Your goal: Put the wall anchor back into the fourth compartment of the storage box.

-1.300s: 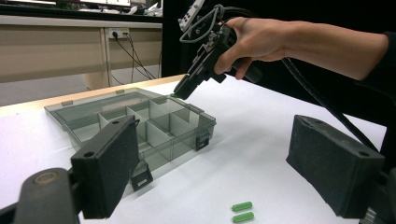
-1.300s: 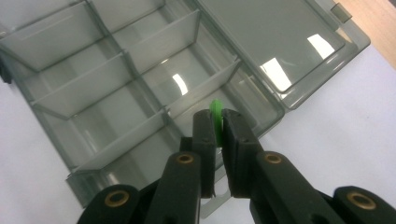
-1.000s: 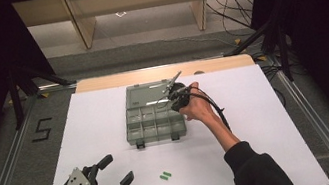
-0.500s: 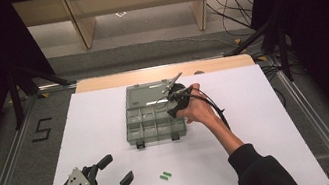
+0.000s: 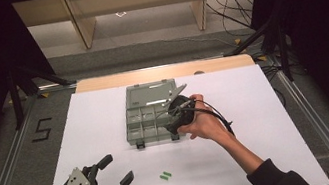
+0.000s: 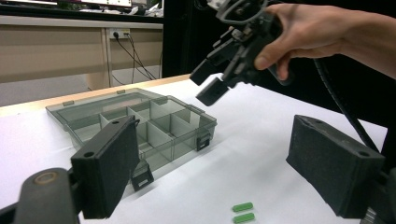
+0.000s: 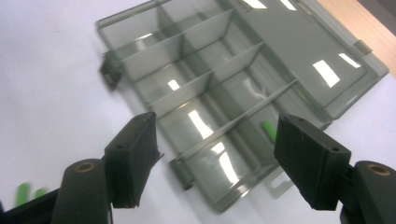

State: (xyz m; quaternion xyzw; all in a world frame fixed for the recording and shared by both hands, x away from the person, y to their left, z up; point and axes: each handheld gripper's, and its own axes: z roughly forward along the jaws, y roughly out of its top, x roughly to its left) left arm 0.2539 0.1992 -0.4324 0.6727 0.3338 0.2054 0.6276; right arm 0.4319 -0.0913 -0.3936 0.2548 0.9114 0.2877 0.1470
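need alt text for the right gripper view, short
Two open black jaws of the right gripper frame an open clear compartment box on a white table. One small green piece lies in a compartment near the right jaw; two more green pieces lie blurred at lower left.

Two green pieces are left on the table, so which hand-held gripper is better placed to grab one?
Probably the left gripper: its jaws are open, beside the green pieces. The right gripper hangs over the box.

Compartment box [image 5: 150, 119]: translucent grey. Loose pegs [image 5: 166, 176]: green. Table sheet [image 5: 268, 120]: white. Gripper pads [image 6: 109, 170]: black.
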